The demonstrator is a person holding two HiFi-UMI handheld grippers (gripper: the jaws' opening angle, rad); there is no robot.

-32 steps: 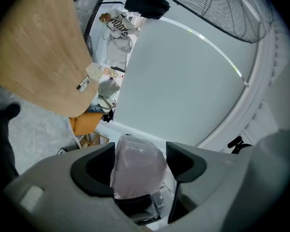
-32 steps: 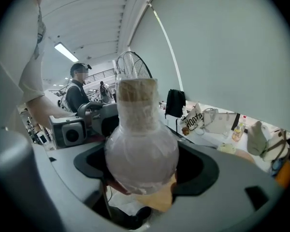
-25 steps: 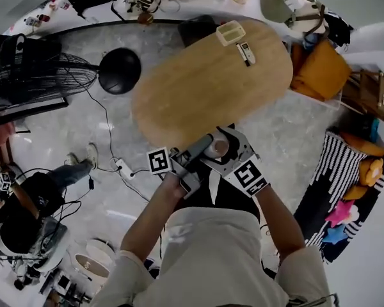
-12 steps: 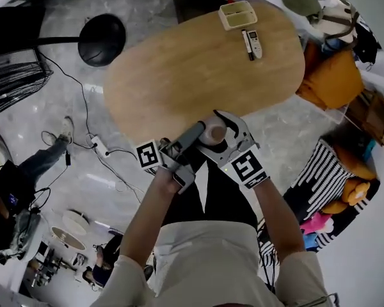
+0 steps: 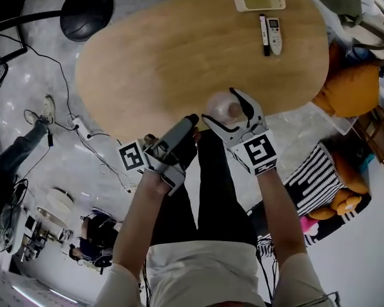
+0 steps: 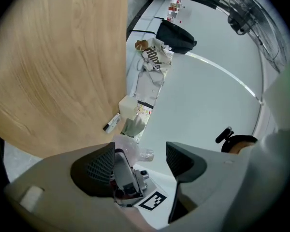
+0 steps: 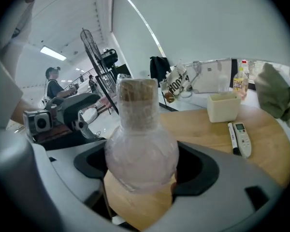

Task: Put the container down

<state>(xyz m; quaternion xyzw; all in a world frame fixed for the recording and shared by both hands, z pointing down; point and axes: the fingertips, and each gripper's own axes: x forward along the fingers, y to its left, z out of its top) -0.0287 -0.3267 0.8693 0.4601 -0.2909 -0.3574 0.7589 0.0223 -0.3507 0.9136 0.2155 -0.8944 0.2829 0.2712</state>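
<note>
At the counter's near edge, the right claw pinches the clear container; the left claw hangs beside it, spread.

One container, two tools, one table

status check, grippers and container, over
Left gripper open, empty. Right gripper shut on clear round-bodied cork-stoppered container, over near edge of oval wooden table. Cream tray and white remote sit far off, nothing in the way.
</note>
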